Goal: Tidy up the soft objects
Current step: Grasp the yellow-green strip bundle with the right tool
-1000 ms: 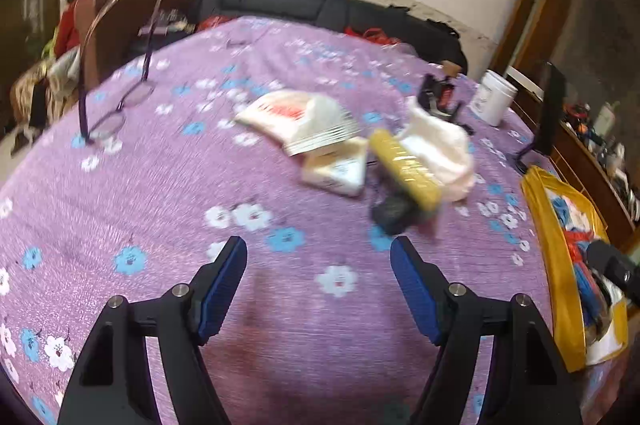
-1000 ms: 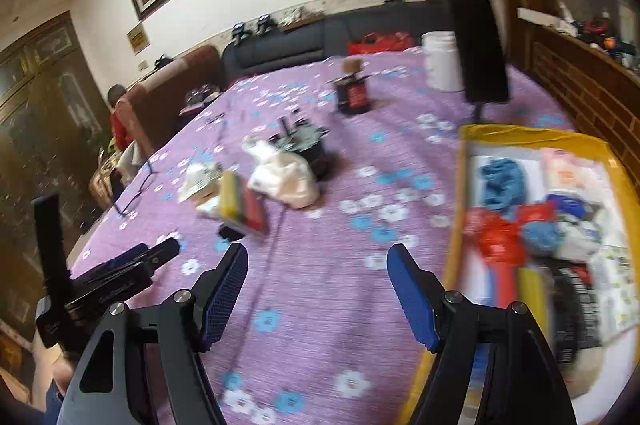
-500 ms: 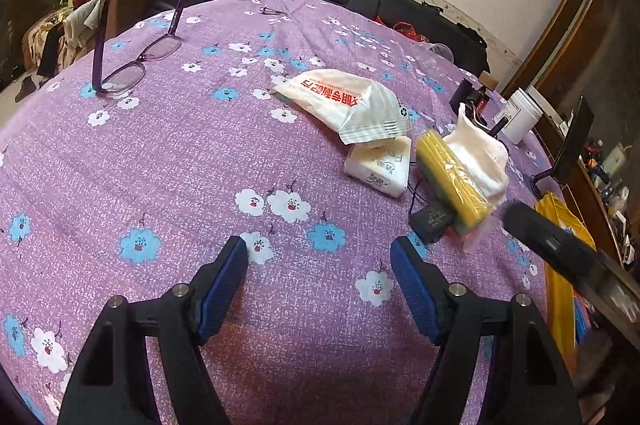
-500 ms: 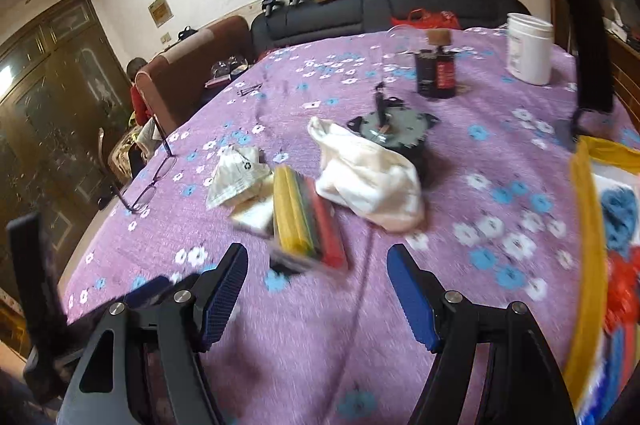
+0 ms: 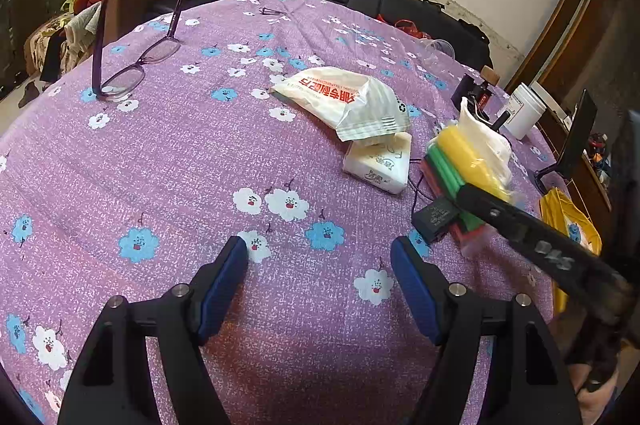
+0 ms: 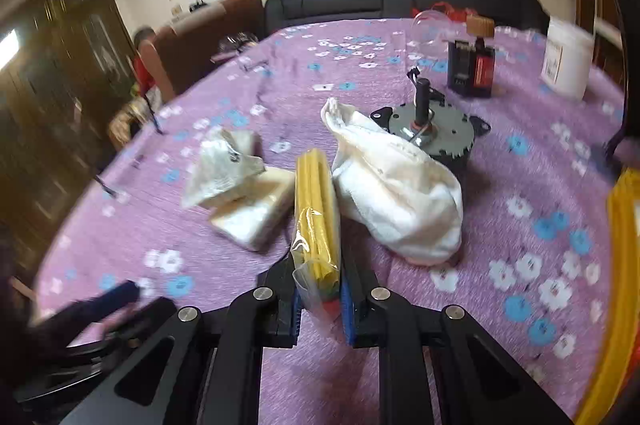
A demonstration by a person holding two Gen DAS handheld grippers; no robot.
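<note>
Purple floral tablecloth (image 6: 500, 305), right tool (image 6: 319, 301) gripping sponge pack (image 6: 316, 209) lengthwise, pointing away

Soft indoor light; right view motion-blurred, edges warped.

A glossy clear plastic wrap covers the sponge pack (image 6: 316, 213); the white towel (image 6: 394, 185) looks soft, nubby cloth — the tablecloth (image 5: 180, 161) matt, woven.
</note>
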